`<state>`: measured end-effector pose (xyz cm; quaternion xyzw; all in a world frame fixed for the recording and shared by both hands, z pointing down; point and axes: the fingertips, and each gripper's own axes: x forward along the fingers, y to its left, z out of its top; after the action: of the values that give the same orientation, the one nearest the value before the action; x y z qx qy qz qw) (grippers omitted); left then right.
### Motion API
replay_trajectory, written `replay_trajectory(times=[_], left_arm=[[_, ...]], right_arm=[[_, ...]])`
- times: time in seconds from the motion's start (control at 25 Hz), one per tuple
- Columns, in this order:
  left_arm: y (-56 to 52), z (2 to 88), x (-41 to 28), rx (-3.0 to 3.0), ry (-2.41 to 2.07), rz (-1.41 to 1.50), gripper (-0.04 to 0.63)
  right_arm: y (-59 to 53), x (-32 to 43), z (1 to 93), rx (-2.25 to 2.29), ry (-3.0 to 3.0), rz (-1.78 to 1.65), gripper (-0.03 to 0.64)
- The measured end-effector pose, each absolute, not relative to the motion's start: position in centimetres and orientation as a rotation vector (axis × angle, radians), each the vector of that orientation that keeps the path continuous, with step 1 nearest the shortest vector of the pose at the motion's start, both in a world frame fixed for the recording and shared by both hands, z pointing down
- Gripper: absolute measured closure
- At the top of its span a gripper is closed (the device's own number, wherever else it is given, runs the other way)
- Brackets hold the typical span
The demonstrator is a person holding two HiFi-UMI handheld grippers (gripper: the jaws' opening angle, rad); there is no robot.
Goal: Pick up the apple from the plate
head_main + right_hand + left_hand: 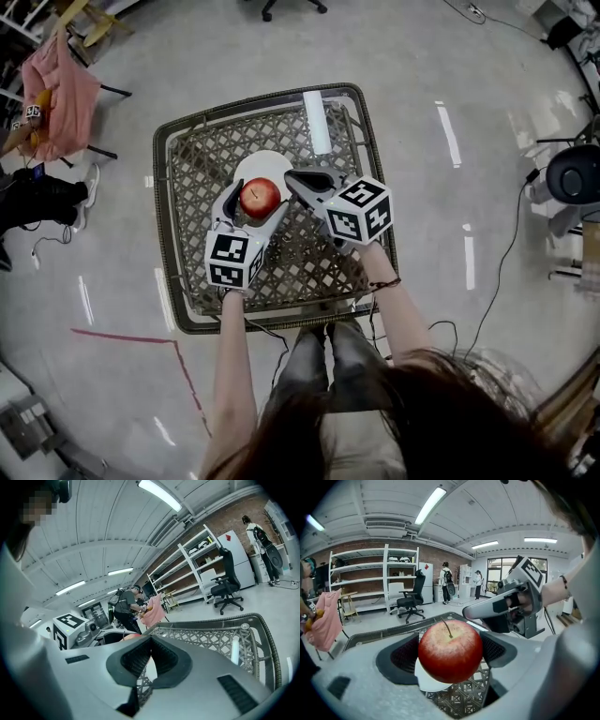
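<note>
Lab-like workshop hall: brick wall [436,555], white metal shelving [358,580], office chair [411,603], ceiling strip lights [434,503].

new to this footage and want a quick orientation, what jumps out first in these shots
A bright red apple is clamped in the left gripper, over a white plate near the middle of a wicker table. The right gripper is shut and empty, close beside the apple. A white tube lies near the table's far edge.

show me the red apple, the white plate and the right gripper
red apple [450,651]: left gripper view, middle of its skin
white plate [263,161]: head view, bare far rim
right gripper [292,177]: head view, tips of its shut jaws
</note>
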<state>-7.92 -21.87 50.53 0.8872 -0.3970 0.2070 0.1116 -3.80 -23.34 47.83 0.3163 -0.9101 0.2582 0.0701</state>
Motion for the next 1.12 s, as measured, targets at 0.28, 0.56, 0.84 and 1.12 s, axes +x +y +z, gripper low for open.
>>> replay_trajectory(times=[0.28, 0.56, 0.84, 1.12], left_arm=[[-20.7, 48.8, -7.8, 2.599, -1.178, 0.591, 0.183], [-19.6, 47.0, -8.2, 2.577, -1.208, 0.552, 0.183], [-18.4, 44.8, -9.2, 2.551, -1.254, 0.505, 0.183], [-16.9, 42.7, -10.7, 2.528, -1.306, 0.448, 0.183]], right_arm=[[-22.0, -3.6, 46.5, 0.952, -2.743, 0.769, 0.607], [-20.8, -3.5, 45.0, 0.941, -2.752, 0.763, 0.607], [-20.0, -3.7, 43.1, 0.932, -2.776, 0.74, 0.607], [-18.9, -4.3, 41.2, 0.948, -2.814, 0.743, 0.608]])
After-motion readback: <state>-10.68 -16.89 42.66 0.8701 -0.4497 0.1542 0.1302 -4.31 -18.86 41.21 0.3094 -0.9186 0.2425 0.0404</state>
